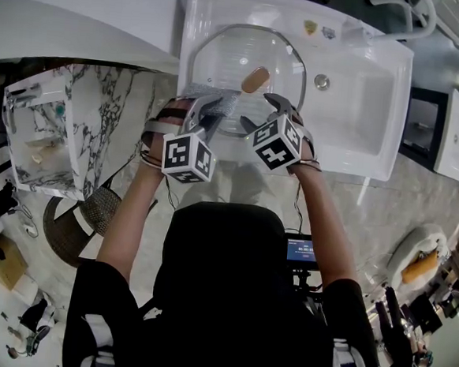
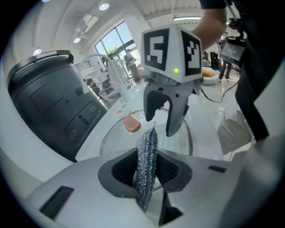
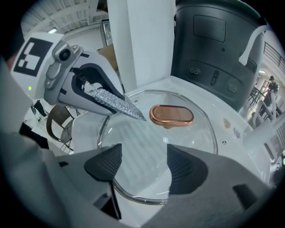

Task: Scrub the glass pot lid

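Closest to the lens in the left gripper view, the left tool (image 2: 146, 176) is closed tight on a silver mesh scrubbing pad (image 2: 147, 149), pinched by its thin edge so that most of it sticks out ahead of the jaws. The right tool (image 3: 142, 165) stands wide open with nothing between its jaws; only glass shows through the gap.

The round clear glass pot lid (image 1: 223, 59) lies in the white moulded sink (image 1: 379, 95), its copper-coloured oval knob (image 3: 171, 114) facing up. Both tools hover over its near rim, and whether the pad touches the glass cannot be told.

The lid looks loose on a smooth surface, so a firm stroke would likely push it around or tip it on its rim unless the open right tool pins it or takes the knob. The pad, held by so little, could fold or slide out under pressure, and a bare jaw might then strike the glass.

As for writing, the marker cubes (image 1: 276, 147) carry only black-and-white square patterns. Two small stickers (image 1: 309, 27) on the sink's far edge and a small screen (image 1: 302, 250) at the person's chest are too small to read, and no brand is legible anywhere
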Available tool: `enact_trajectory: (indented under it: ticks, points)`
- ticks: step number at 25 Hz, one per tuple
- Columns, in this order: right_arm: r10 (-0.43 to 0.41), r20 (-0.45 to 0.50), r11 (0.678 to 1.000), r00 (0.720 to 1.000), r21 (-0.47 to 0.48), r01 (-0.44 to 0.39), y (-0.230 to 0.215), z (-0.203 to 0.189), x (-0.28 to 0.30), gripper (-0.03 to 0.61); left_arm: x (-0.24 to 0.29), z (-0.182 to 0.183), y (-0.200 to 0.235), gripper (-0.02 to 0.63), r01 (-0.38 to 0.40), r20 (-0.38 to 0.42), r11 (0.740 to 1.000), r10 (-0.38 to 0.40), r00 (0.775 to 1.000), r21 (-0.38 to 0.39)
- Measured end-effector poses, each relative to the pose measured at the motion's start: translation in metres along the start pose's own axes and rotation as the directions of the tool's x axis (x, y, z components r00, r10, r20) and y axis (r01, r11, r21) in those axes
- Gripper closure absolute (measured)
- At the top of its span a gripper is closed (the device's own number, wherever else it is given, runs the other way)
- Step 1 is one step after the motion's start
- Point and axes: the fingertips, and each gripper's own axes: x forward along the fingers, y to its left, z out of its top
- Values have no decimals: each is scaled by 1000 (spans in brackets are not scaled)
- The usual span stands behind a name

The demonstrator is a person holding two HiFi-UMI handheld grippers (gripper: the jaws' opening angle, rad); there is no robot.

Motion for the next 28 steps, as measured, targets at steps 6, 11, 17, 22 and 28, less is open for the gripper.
enact_trajectory:
  ticks: [6, 11, 17, 22, 28]
  points:
    - [2, -8, 1000, 1000, 1, -2, 0, 0, 1, 279, -4, -2, -19, 531, 14, -30, 996, -11, 1000, 86]
    - [5, -13, 1000, 1000, -1, -5, 0, -1, 0, 279, -5, -1, -28, 531, 30, -35, 993, -26, 999, 110]
    - [3, -9, 1000, 1000, -1, -3, 0, 0, 1, 279, -3, -1, -21, 531, 13, -34, 994, -9, 999, 112]
    - [4, -9, 1000, 1000, -2, -4, 1, 0, 0, 279, 0, -4, -9, 531, -13, -36, 995, 17, 999, 98]
    - [5, -8, 1000, 1000, -4, -5, 0, 0, 1, 279, 6, -4, 5, 531, -33, -29, 995, 36, 999, 94]
